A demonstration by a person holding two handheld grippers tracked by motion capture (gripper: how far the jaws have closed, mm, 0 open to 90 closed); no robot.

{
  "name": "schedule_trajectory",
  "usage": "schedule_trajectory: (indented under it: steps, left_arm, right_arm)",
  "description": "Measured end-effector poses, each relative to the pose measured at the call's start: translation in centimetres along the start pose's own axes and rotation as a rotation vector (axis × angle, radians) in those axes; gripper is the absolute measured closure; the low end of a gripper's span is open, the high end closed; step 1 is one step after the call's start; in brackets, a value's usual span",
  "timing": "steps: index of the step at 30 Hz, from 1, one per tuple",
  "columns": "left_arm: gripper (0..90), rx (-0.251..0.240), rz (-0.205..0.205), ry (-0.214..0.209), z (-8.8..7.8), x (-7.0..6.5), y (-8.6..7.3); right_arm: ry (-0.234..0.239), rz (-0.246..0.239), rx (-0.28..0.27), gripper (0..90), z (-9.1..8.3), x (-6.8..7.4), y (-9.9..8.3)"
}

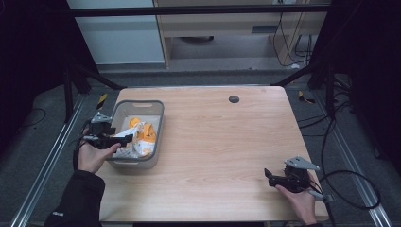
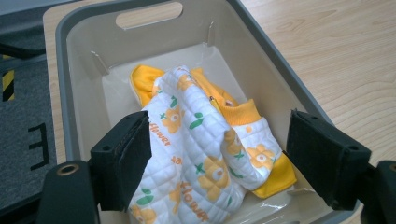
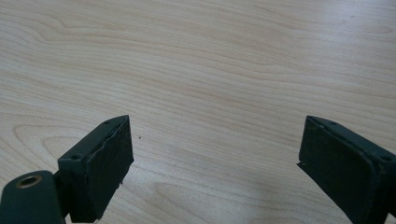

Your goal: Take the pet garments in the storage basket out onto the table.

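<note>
The left gripper (image 2: 219, 163) hovers open over the quilted white-and-orange flower-print garment (image 2: 201, 154) in the grey plastic bin (image 2: 280, 70), where a shallow pinch might slip off the loose cloth.

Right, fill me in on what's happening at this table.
A person holds a tool in each hand at a wooden table. The left tool is open, jaws spread around a quilted white-and-orange flowered garment lying crumpled in a grey bin, not yet gripping it. The right tool hovers open over bare tabletop near the right edge.
</note>
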State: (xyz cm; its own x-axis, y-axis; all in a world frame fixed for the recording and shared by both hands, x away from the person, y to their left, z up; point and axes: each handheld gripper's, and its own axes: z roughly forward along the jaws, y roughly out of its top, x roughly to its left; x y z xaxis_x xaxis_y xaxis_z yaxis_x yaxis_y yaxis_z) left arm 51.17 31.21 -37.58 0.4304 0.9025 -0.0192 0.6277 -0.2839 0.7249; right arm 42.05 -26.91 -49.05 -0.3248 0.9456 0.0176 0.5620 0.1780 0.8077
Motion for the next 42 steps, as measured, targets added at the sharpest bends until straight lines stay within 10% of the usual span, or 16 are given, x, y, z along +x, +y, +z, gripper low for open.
schedule_trajectory:
  steps: [42]
  left_arm:
    - [25.0,0.22,0.024,0.0,5.3,0.1,0.3]
  right_arm:
    - [0.014,0.0,0.016,9.2,0.2,0.0,0.0]
